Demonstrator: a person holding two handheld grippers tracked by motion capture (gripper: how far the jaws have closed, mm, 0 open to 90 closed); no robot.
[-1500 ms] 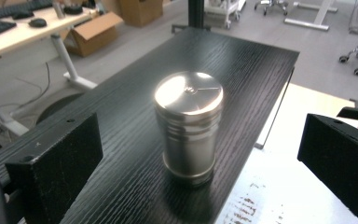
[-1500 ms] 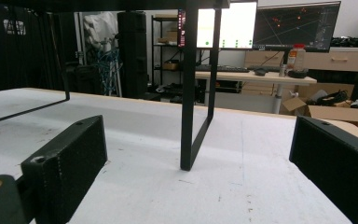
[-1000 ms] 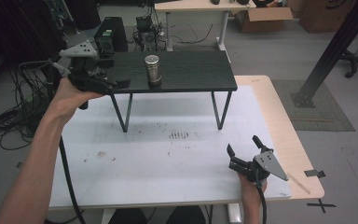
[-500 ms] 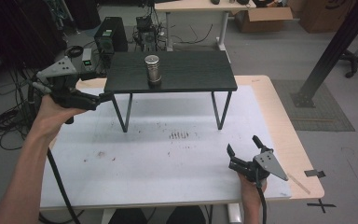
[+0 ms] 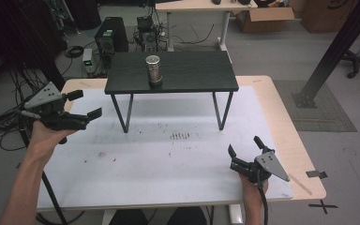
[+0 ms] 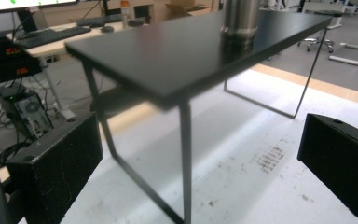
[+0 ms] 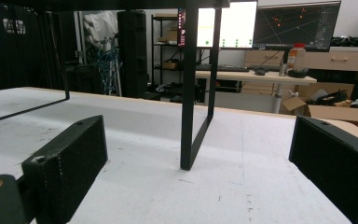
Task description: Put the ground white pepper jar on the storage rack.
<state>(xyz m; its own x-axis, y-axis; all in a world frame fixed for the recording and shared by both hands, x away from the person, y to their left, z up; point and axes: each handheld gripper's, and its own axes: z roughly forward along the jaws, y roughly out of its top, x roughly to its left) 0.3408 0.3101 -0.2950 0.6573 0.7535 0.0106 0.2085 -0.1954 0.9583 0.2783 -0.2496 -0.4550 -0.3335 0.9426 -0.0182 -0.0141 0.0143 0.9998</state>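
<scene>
— How do the tongs stand?
— Left tongs (image 5: 85, 104) gape wide, empty, above the desk's (image 5: 136, 178) left edge. Right tongs (image 5: 244, 149) wide too, empty, near its front.
— The steel canister (image 5: 153, 69)?
— Upright on the black stand (image 5: 201, 75).

Grey floor (image 5: 281, 51) all round, with a cardboard box (image 5: 267, 13) beside a light desk (image 5: 194, 5) at the far end and a computer tower (image 5: 109, 33) amid tangled cables (image 5: 2, 123) to the left. Black diagonal post (image 5: 338, 47) bolted down on a dark mat (image 5: 330, 110) at right. Lit monitors (image 7: 265, 23) and black shelving (image 7: 165, 42) along the far wall in the right gripper view.
</scene>
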